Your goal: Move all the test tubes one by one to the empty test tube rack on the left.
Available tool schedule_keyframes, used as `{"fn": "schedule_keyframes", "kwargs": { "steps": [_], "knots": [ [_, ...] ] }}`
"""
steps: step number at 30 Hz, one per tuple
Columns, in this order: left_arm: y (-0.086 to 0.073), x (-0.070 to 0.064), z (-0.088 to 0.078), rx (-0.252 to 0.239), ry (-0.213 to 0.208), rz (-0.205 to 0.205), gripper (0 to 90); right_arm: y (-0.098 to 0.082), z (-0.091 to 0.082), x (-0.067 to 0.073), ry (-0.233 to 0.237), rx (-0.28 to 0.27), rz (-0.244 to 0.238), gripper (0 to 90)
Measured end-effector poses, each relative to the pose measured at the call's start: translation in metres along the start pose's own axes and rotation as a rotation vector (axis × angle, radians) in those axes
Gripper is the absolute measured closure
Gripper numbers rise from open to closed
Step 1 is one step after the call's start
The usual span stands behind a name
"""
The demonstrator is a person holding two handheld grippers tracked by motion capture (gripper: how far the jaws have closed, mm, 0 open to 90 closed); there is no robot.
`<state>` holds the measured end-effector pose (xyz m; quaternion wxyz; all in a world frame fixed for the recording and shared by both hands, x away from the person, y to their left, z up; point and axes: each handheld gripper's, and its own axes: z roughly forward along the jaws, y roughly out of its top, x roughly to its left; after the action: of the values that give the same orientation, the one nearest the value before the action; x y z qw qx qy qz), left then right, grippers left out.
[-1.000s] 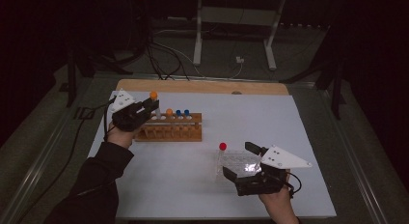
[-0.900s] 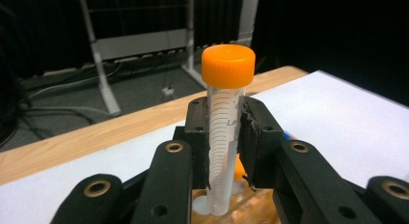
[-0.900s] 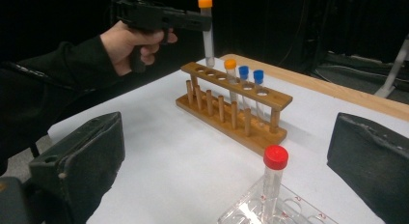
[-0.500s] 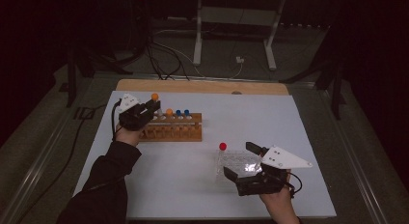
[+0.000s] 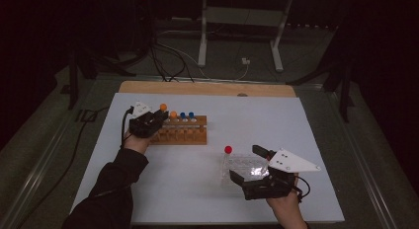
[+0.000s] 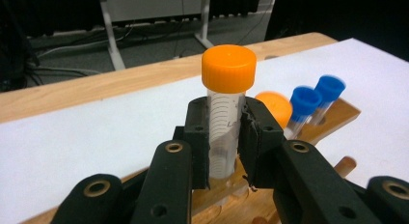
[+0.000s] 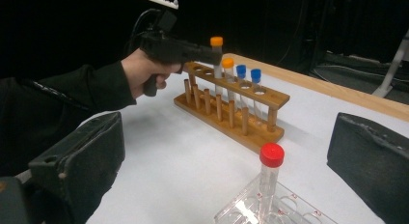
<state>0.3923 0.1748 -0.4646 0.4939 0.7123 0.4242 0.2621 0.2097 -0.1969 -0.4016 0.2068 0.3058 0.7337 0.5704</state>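
Observation:
My left gripper (image 6: 224, 125) is shut on a clear tube with an orange cap (image 6: 228, 67), held upright over the left end of the wooden rack (image 5: 184, 135). The tube's lower end reaches the rack's top bar; how deep it sits in a hole I cannot tell. The rack also holds another orange-capped tube (image 6: 275, 105) and two blue-capped tubes (image 6: 305, 101). From above, the left gripper (image 5: 150, 121) is at the rack's left end. My right gripper (image 7: 226, 154) stands wide open at the near right, jaws either side of a clear plastic tray (image 7: 277, 212) with a red-capped tube (image 7: 271, 168) upright in it.
A white sheet (image 5: 276, 120) covers the table, and a strip of bare wood (image 5: 207, 88) runs along the far edge. Behind the table stand a metal stand (image 5: 237, 21) and cables on a dark floor. The person's left sleeve (image 5: 111, 189) lies at the near left.
The left gripper has come down and a little to the right with the orange-capped tube, from above the rack's left end to the rack itself. The right gripper has kept still.

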Motion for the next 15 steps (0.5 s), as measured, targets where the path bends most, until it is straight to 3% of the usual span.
{"fn": "schedule_keyframes", "kwargs": {
  "steps": [15],
  "knots": [
    [-0.0042,-0.0017,0.0075,0.074,0.004,-0.02,74.8,0.0005,-0.0009,-0.0004,-0.002,-0.002,0.001,0.0]
  ]
}}
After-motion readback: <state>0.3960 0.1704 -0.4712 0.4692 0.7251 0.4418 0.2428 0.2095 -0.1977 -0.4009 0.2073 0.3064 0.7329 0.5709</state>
